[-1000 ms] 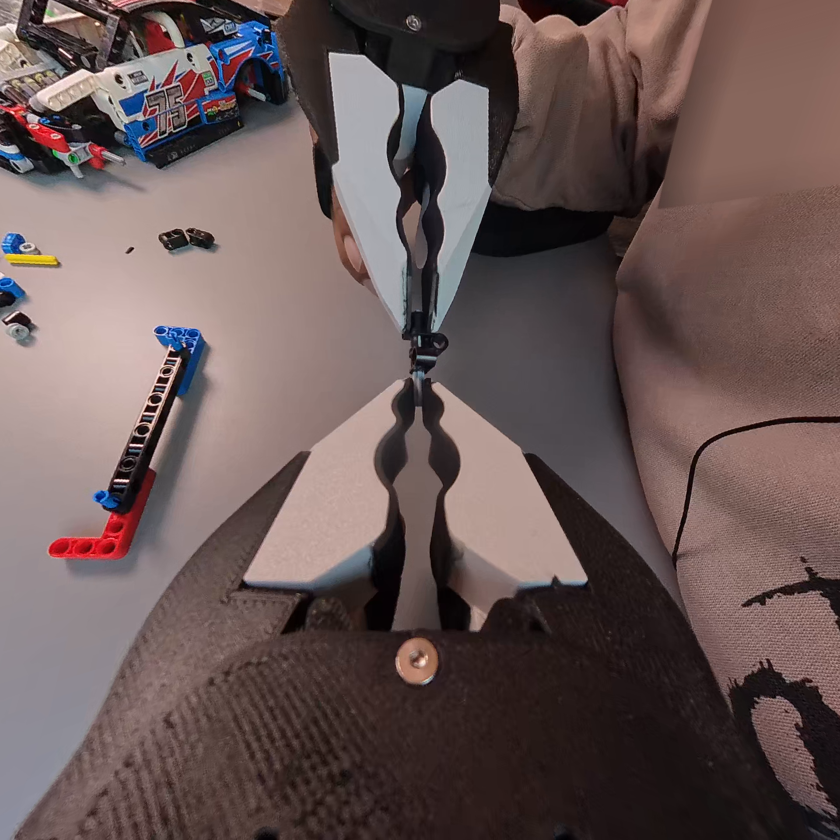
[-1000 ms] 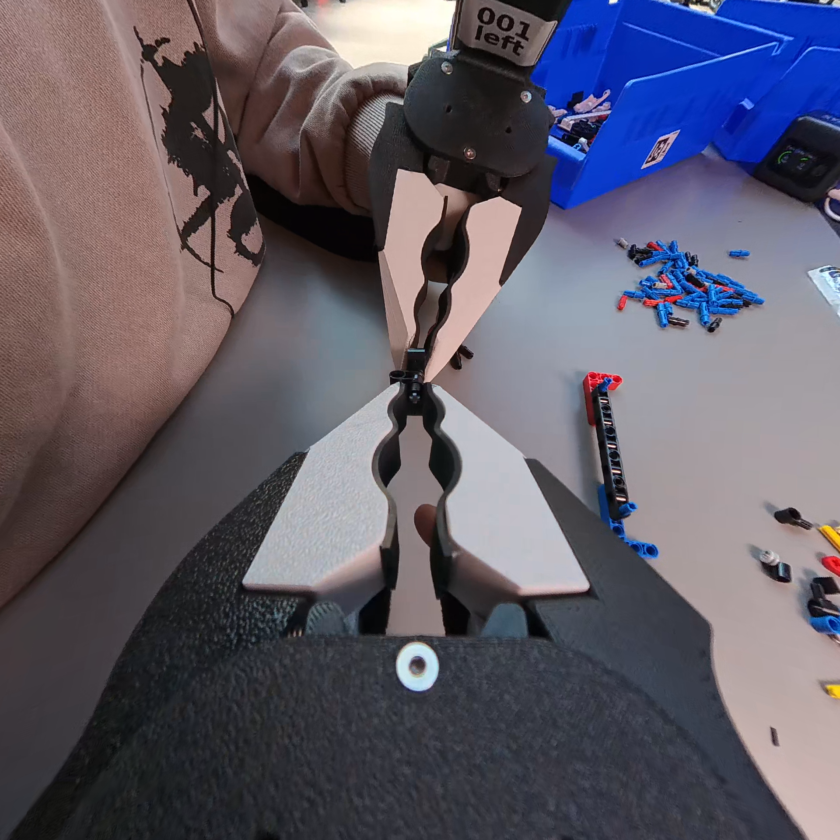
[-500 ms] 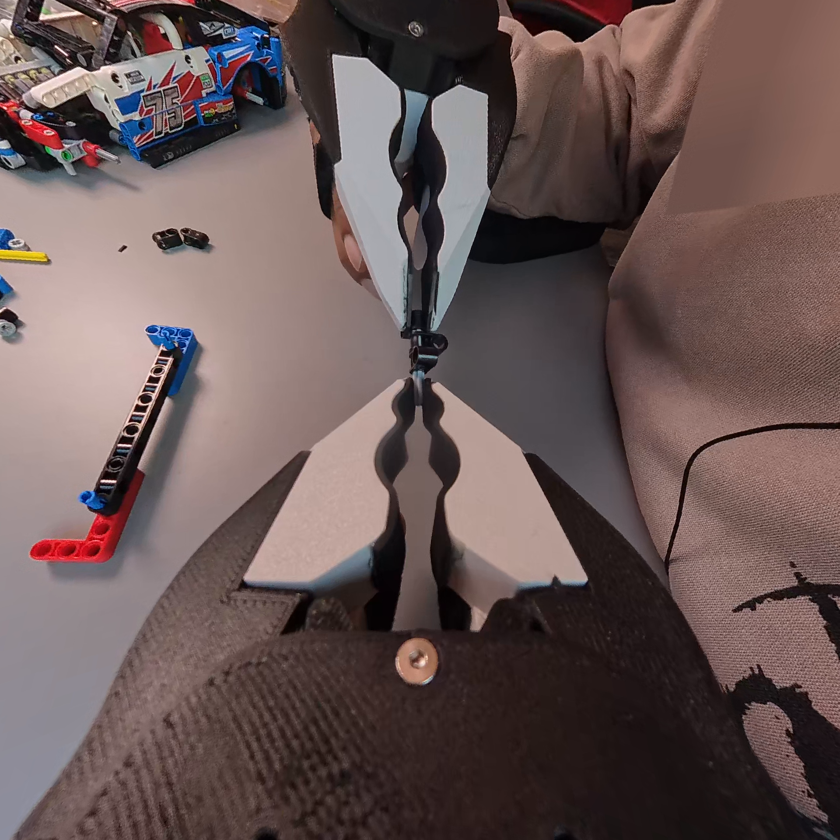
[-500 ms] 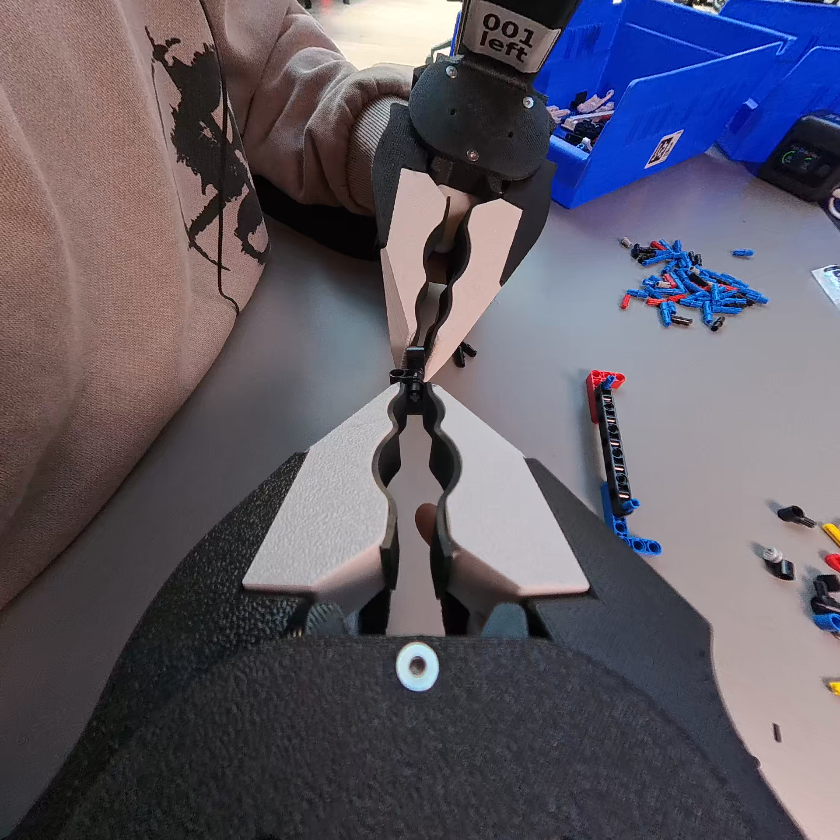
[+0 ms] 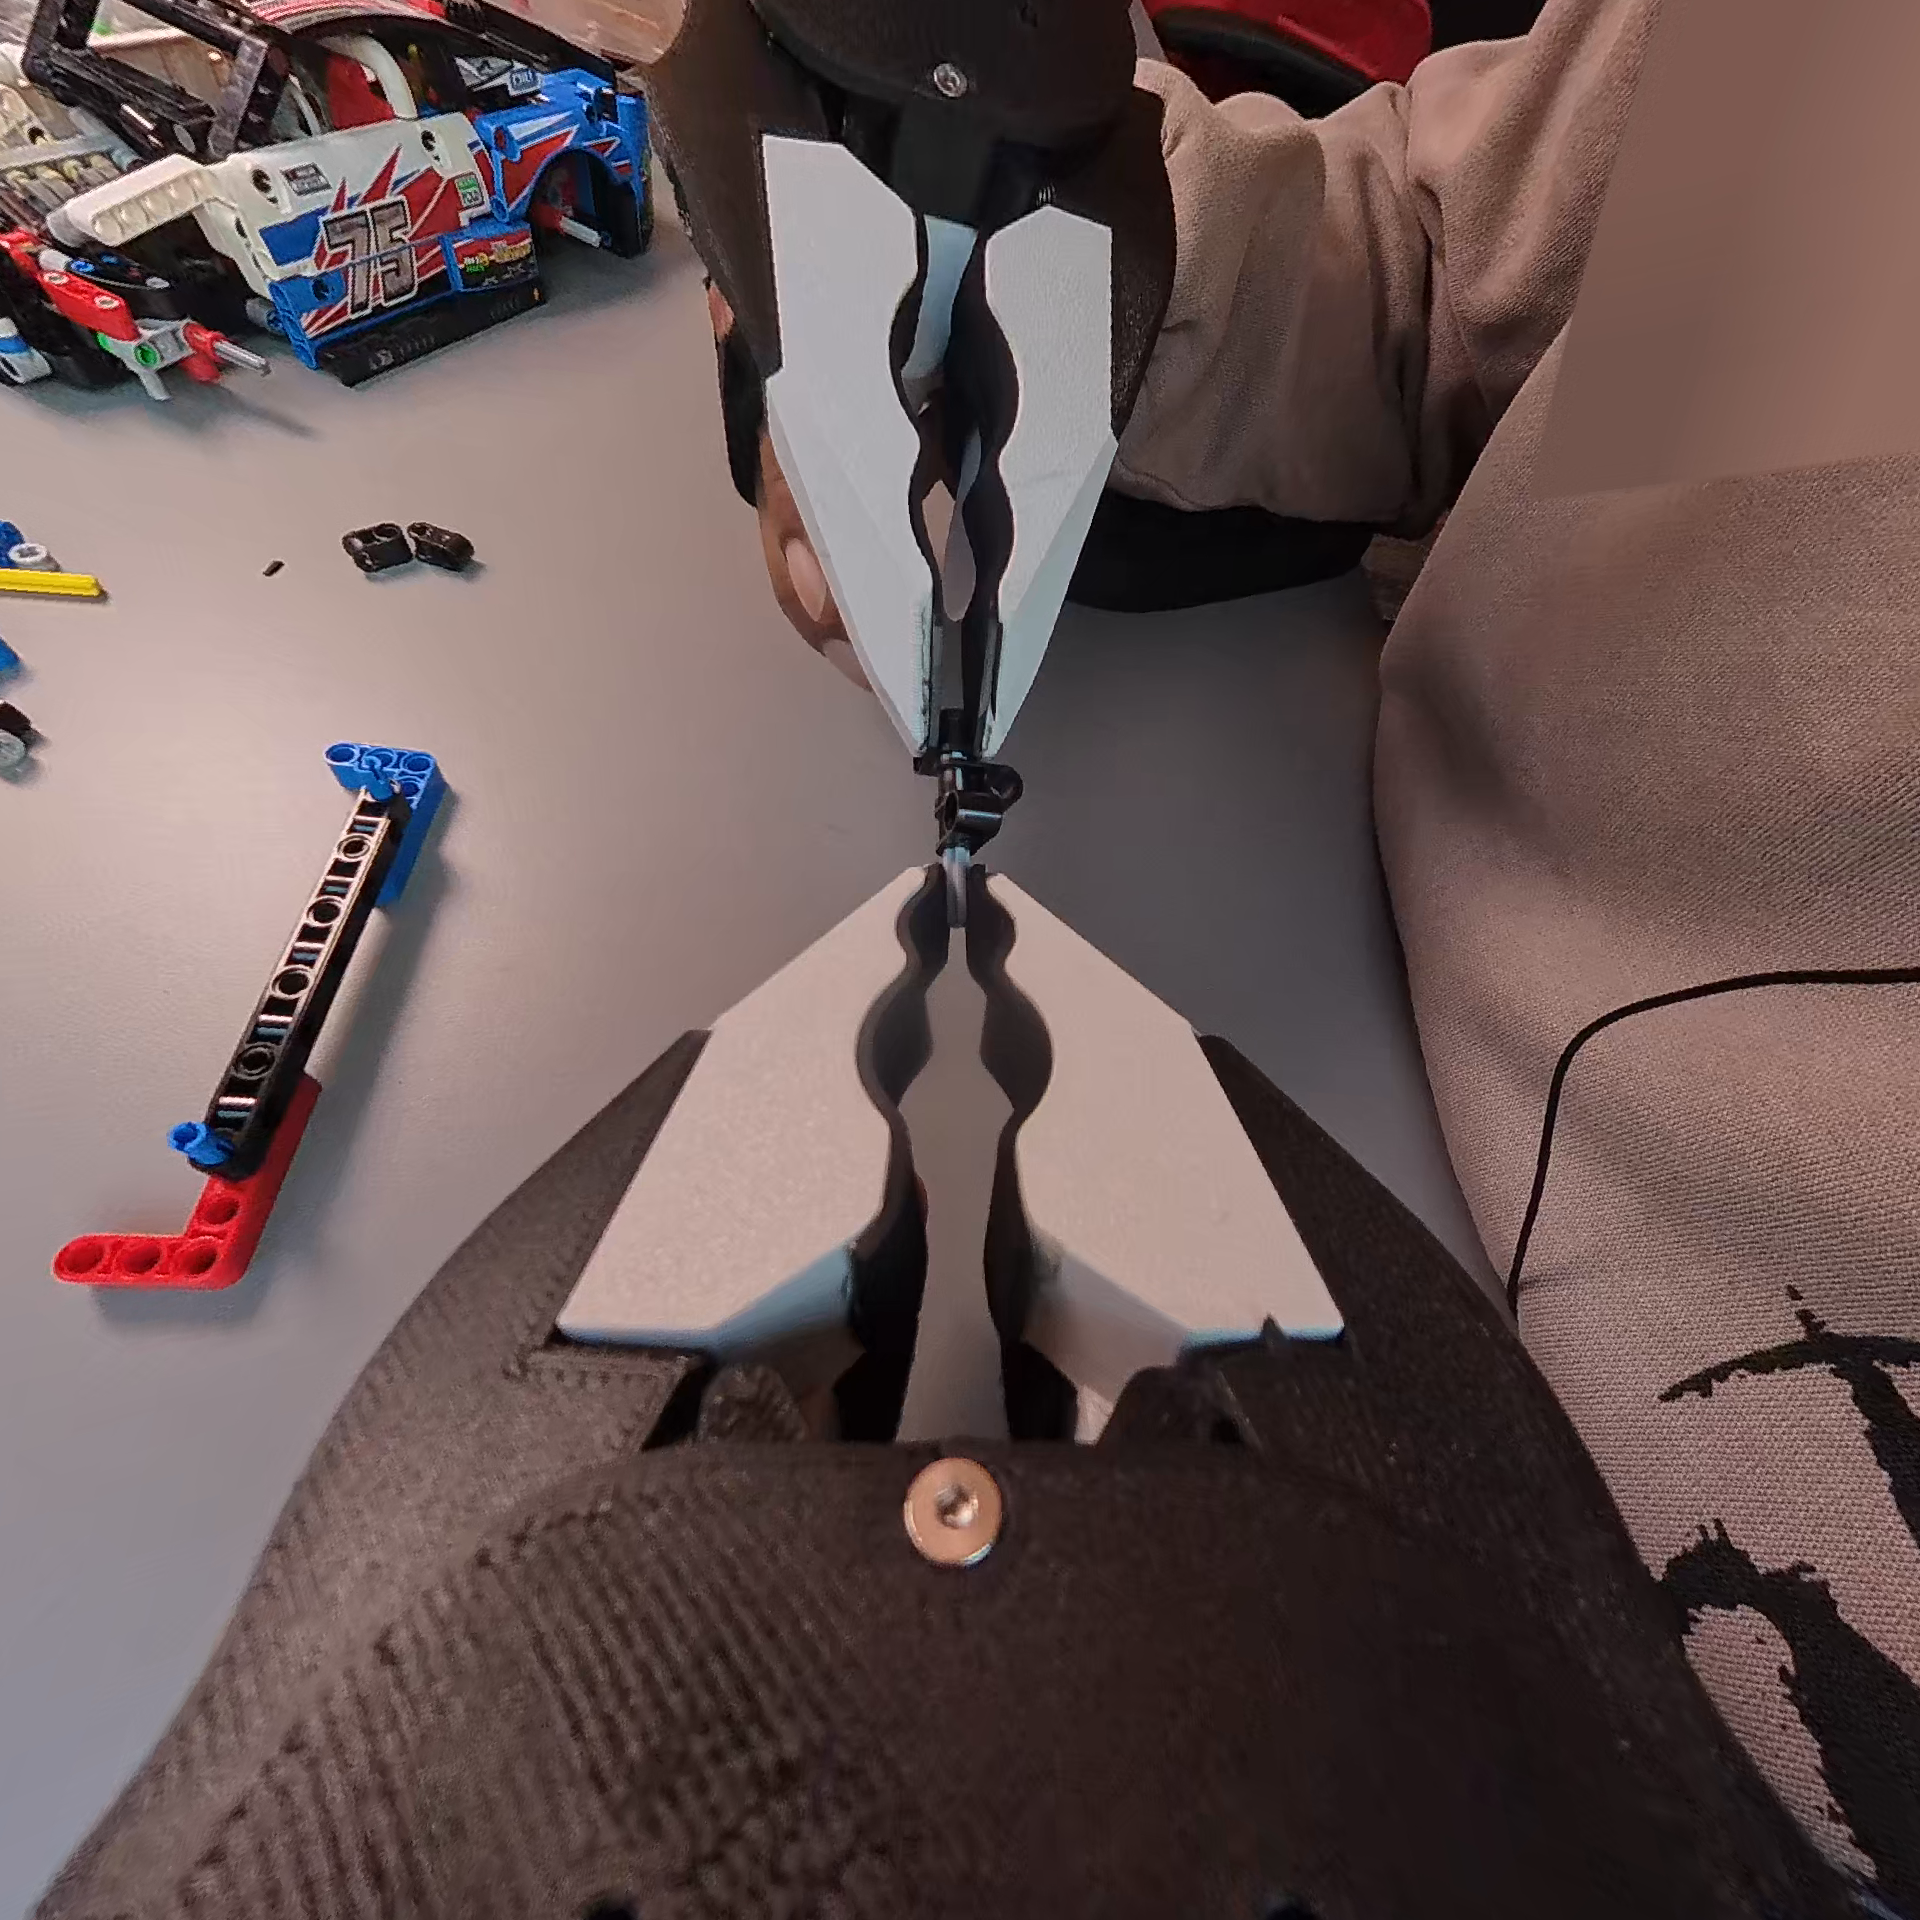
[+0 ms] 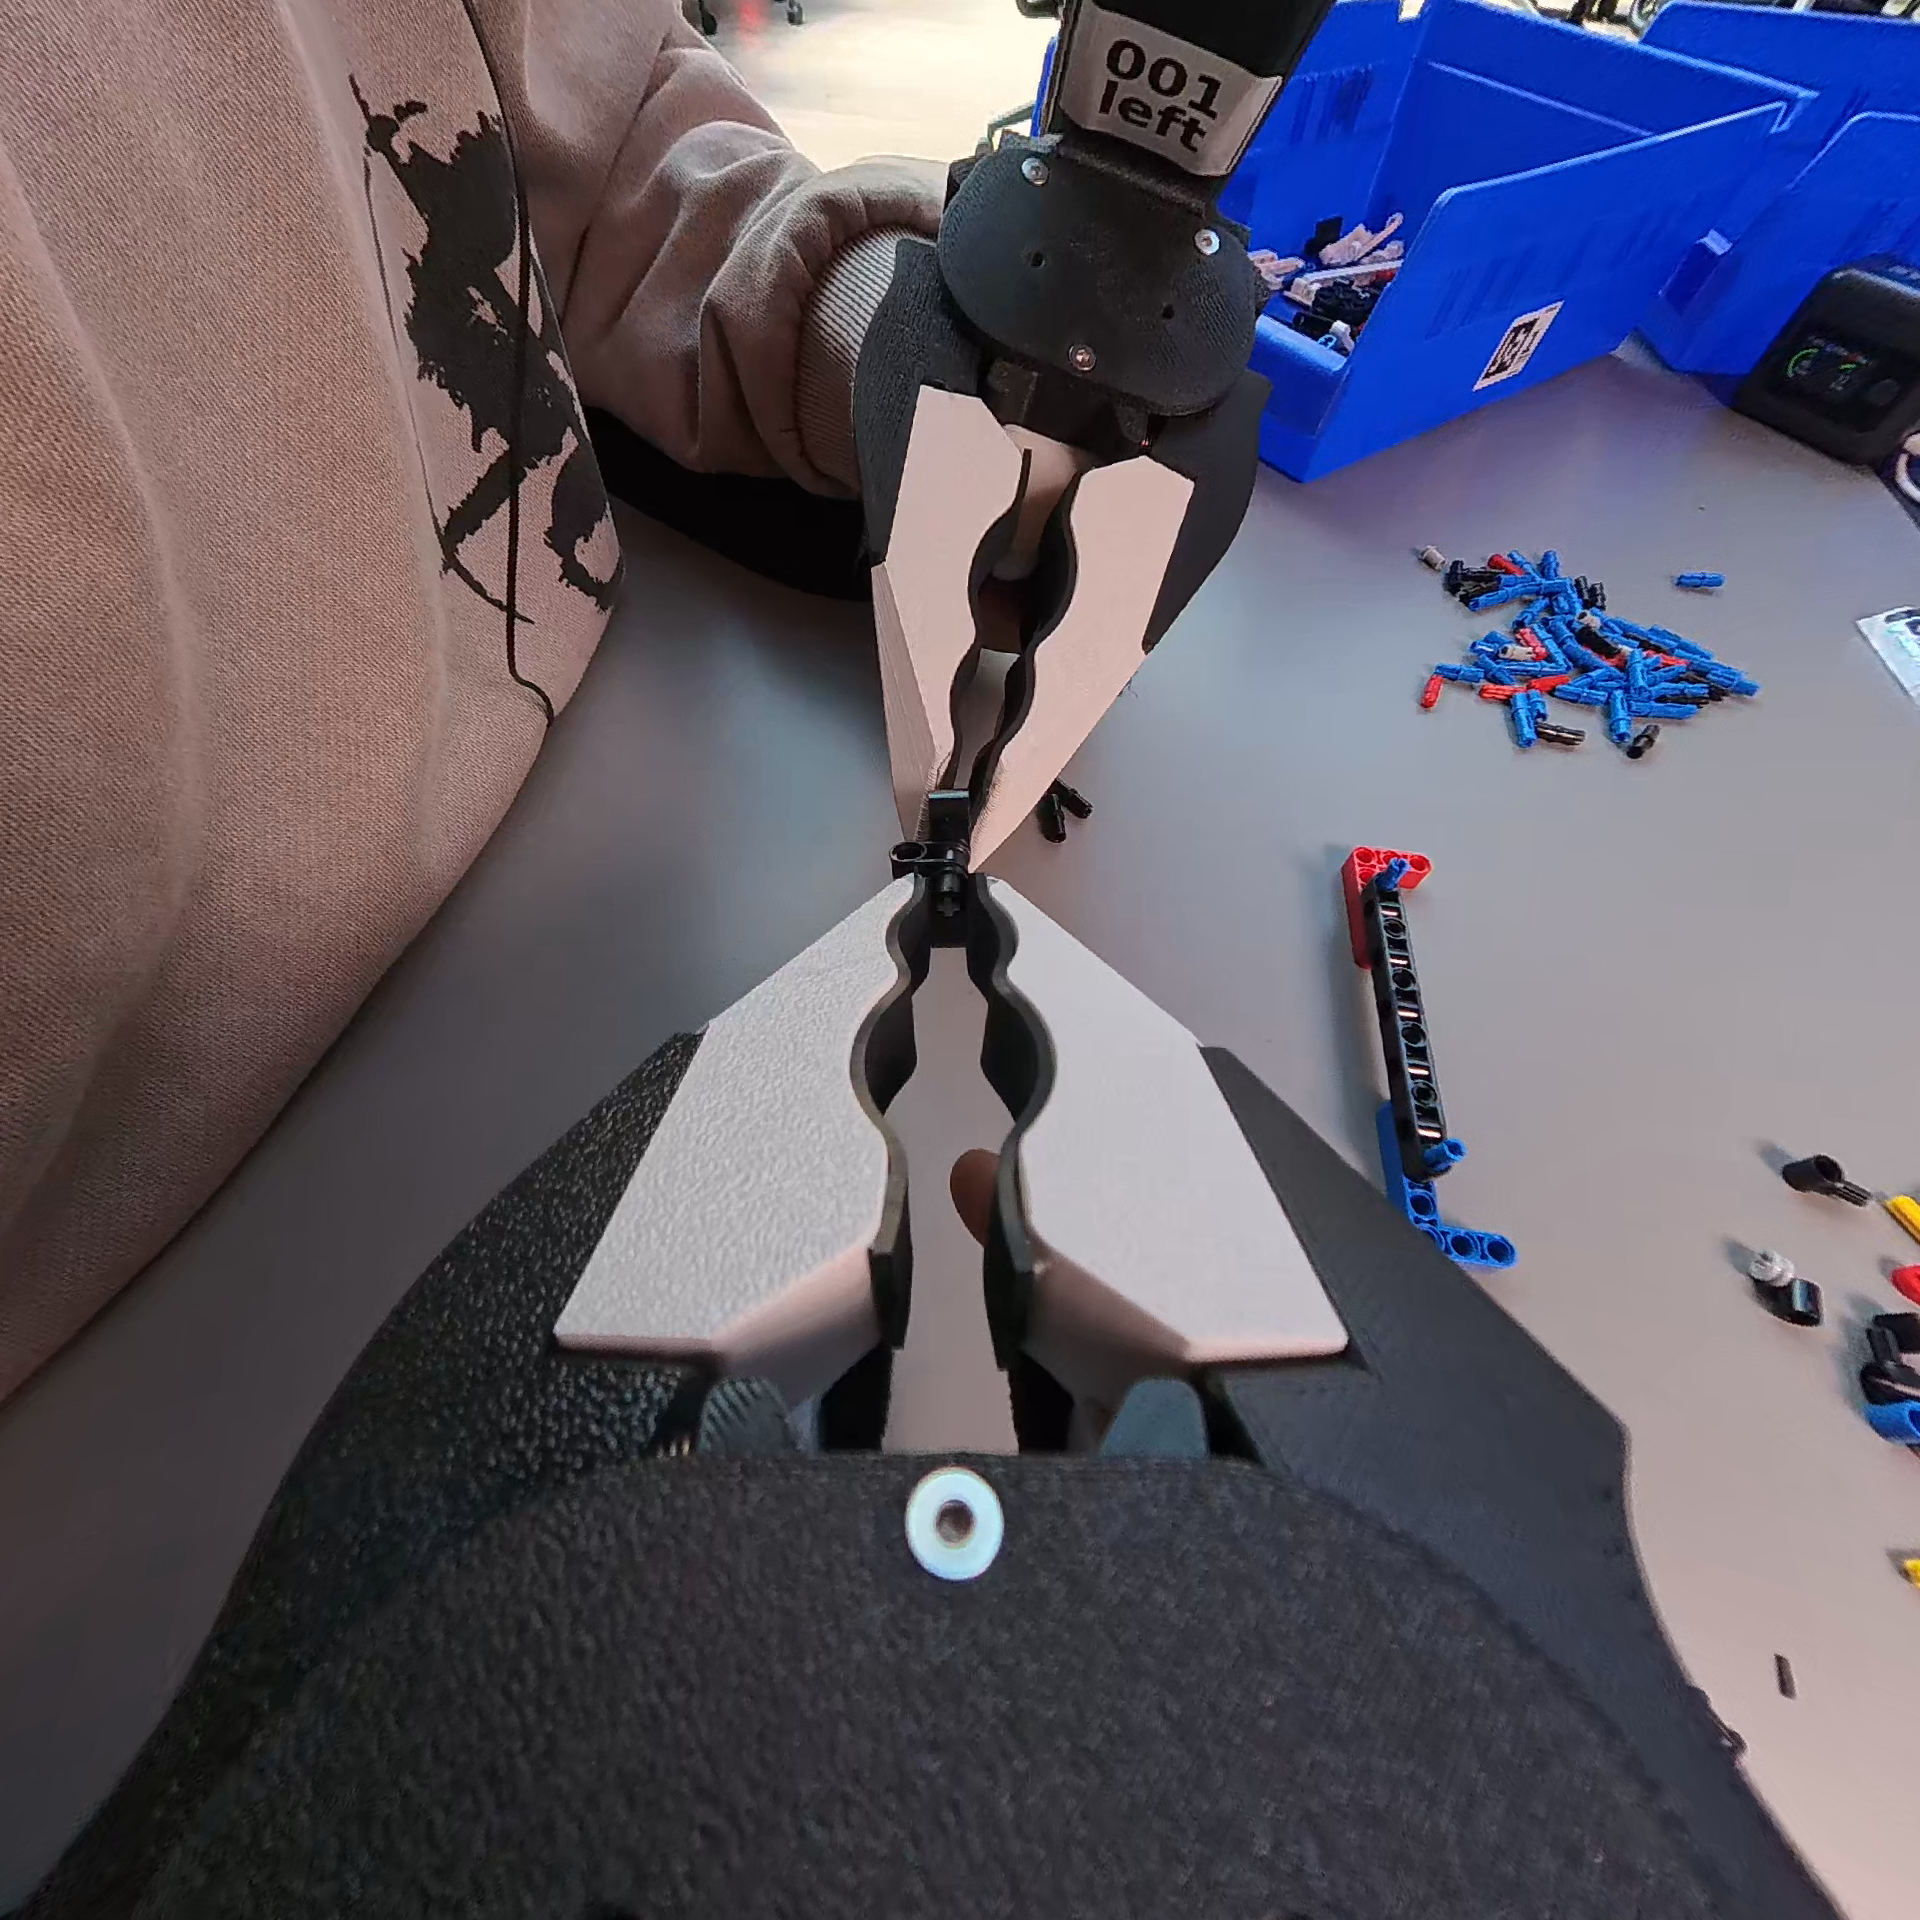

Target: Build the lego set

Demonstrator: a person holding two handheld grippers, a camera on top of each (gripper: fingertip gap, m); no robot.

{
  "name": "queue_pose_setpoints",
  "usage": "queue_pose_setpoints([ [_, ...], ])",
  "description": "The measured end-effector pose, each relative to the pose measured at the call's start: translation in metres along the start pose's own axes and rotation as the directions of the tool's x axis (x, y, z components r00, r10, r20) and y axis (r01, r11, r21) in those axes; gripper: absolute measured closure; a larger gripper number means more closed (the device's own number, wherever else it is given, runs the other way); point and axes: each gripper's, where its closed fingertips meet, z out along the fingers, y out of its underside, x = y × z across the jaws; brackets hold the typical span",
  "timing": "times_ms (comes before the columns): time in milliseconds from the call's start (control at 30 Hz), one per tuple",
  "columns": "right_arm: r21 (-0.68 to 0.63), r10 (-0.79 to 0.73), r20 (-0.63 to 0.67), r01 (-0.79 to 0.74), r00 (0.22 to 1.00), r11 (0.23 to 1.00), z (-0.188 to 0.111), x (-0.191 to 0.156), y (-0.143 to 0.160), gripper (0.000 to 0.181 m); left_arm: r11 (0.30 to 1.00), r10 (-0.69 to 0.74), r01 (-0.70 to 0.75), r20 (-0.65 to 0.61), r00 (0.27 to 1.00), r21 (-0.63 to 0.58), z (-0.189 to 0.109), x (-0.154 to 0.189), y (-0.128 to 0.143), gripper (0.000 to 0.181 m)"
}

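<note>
My left gripper (image 5: 956,883) is shut on a small dark pin (image 5: 957,885). My right gripper (image 6: 943,896) is shut on a small black connector (image 6: 945,906). The two grippers meet tip to tip above the grey table. The pin and the connector (image 5: 971,802) touch between the tips. In the left wrist view the right gripper (image 5: 958,743) comes in from the top. In the right wrist view the left gripper (image 6: 951,798) does the same. How far the pieces are joined is hidden by the tips.
A black beam with red and blue L-pieces (image 5: 301,987) lies on the table and also shows in the right wrist view (image 6: 1403,1039). A race car model (image 5: 312,208) stands far left. There are a pile of blue pins (image 6: 1590,665), blue bins (image 6: 1558,260), loose small parts (image 6: 1818,1184) and the person's sweatshirt (image 5: 1662,935). The race car model (image 5: 312,208) is about equally far from each gripper, around 30 cm.
Both grippers stay shut and tip to tip on the small pieces. The pair has only shifted slightly over the table.
</note>
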Motion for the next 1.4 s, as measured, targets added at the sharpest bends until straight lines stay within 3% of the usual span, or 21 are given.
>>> queue_pose_setpoints([
  [767,0.017,0.046,-0.010,-0.046,0.999,0.999,0.003,0.002,0.002,0.175,1.000,-0.008,0.008,0.010,1.000,-0.016,0.000,-0.003,0.003,0.178],
  [867,0.023,0.069,0.009,-0.069,0.998,0.997,0.004,-0.001,-0.001,0.142,1.000,-0.004,0.005,0.030,1.000,-0.023,-0.001,-0.007,0.004,0.178],
  [933,-0.018,0.037,-0.019,-0.037,0.999,0.999,0.012,-0.001,0.003,0.134,1.000,0.006,-0.005,0.040,0.999,-0.028,-0.001,-0.008,0.004,0.178],
  [1000,-0.049,0.013,-0.032,-0.015,0.999,0.999,0.021,-0.003,0.006,0.141,0.999,0.010,-0.009,0.038,0.999,-0.035,0.001,-0.006,0.005,0.178],
  [1100,-0.062,-0.034,-0.075,0.029,0.997,0.998,0.021,0.001,0.006,0.165,0.999,0.004,-0.003,0.036,0.999,-0.036,0.000,-0.006,0.005,0.178],
  [1400,-0.065,-0.078,-0.075,0.073,0.994,0.995,0.018,0.001,0.004,0.167,0.999,-0.032,0.032,0.017,0.999,-0.026,-0.001,-0.005,0.004,0.178],
])
